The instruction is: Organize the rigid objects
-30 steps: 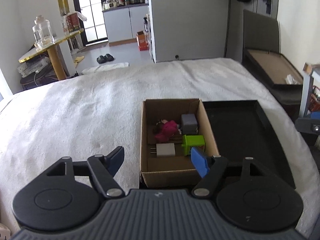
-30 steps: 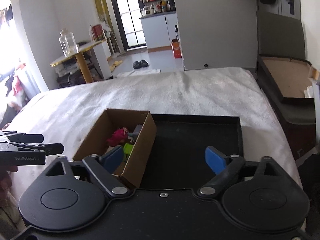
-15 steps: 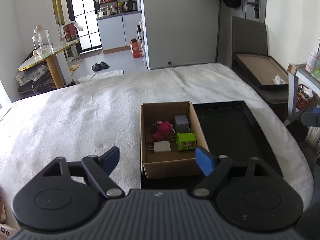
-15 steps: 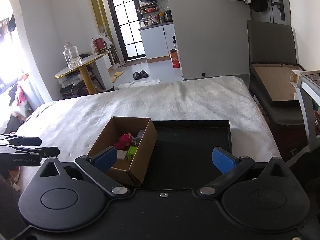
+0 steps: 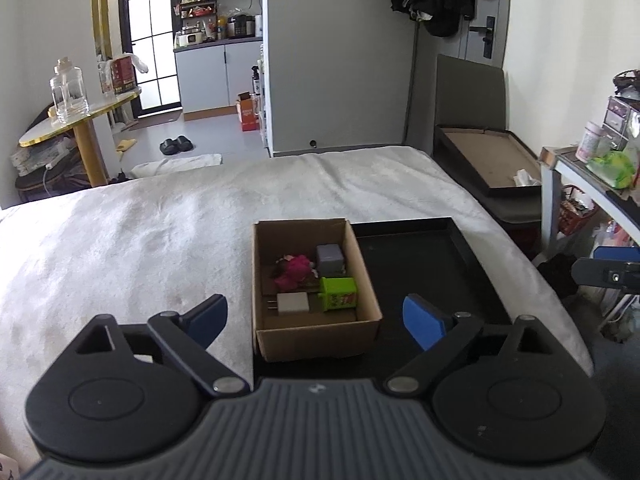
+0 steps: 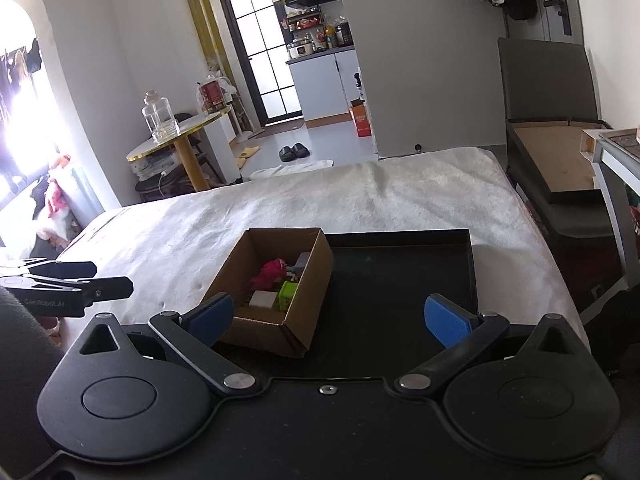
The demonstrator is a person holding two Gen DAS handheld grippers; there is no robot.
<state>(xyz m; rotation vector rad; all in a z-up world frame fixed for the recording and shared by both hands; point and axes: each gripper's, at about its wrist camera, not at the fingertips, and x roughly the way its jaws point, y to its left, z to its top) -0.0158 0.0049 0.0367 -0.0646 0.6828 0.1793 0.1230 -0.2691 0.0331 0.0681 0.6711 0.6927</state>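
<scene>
Four small things sit in one box [image 5: 316,344] beside one black tray [image 5: 468,256] on the bed [image 5: 140,240]. Both grippers, left [image 5: 316,316] and right [image 6: 328,316], have just been opening; jaws wide, empty.

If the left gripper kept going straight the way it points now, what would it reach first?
Probably the cardboard box: its near wall sits between the open left gripper fingers, nothing held. The jaws have just been opening. Depth is unclear, so it might pass above the wall and meet the white charger inside.
</scene>
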